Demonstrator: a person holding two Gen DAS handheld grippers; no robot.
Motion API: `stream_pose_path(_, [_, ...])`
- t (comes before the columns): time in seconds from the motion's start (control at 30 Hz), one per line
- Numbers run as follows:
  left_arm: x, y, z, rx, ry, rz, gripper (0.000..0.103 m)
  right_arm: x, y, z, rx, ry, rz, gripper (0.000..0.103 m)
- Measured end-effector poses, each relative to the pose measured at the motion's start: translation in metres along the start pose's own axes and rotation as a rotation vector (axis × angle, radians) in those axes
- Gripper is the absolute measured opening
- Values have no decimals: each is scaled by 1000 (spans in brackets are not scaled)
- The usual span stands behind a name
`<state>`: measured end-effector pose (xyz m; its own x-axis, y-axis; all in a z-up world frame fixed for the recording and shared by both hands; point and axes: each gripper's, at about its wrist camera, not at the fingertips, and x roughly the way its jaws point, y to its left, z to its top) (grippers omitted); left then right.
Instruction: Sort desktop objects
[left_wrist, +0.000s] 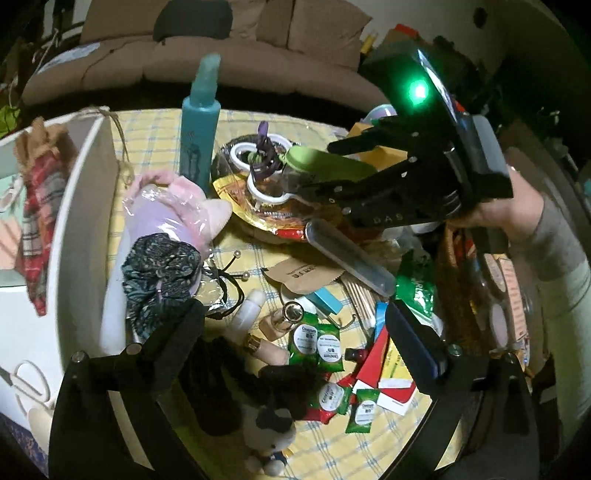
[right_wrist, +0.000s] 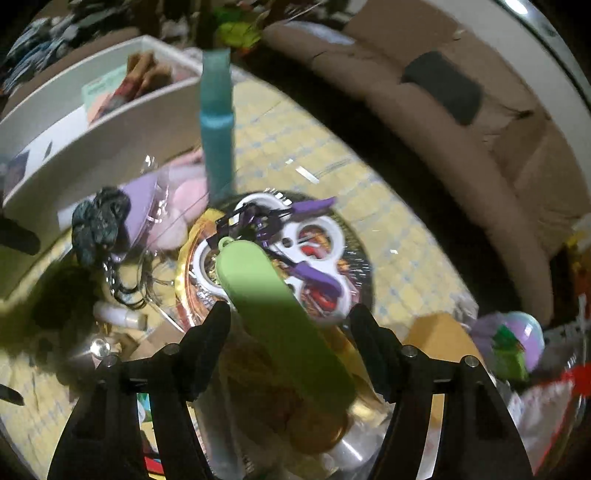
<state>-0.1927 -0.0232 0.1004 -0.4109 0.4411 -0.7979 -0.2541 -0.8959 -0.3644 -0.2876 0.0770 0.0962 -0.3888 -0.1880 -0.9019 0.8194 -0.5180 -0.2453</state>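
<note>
Hovering over the clutter, the right gripper (right_wrist: 290, 314) has its fingers spread wide with a green case (right_wrist: 280, 317) lying between them; whether either pad touches it cannot be told, so it looks lined up for a grasp, likely to lift the case off the round tray (left_wrist: 258, 218) beneath it. The left gripper (left_wrist: 295, 332) hangs open and empty over the packets ahead of it, seemingly waiting its turn. One teal bottle (left_wrist: 199, 129) stands beyond the tray, one white bin (left_wrist: 92, 177) sits left, and at least five green sachets (left_wrist: 314, 338) lie scattered
</note>
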Motion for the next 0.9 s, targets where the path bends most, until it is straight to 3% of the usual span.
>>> stream_pose_path(0.03, [4,2,1,-7,5,-6,98,3,0,0,-6,7,29,43])
stream_pose_path(0.07, [6,4,2,-13,8,-8,98,2,0,0,-10,2,40,34])
stream_pose_path(0.13, [10,7,4,-24,7,-12,98,-6,-1,-3,-11,-21,65,27])
stream_pose_path(0.37, [3,6,-4,-38,-9,-9,98,-66,-4,-35,99,-157,100,26])
stream_pose_path(0.57, [-24,-13,-25,-21,-13,-8,98,-125,27,-72,154,-235,135,26])
stream_pose_path(0.77, [-56,-33,-72,17,-2,-7,98,-168,82,-123,200,-250,214,26])
stream_pose_path(0.9, [-68,-36,-118,28,30,14,98,-160,121,-153,265,-230,263,26])
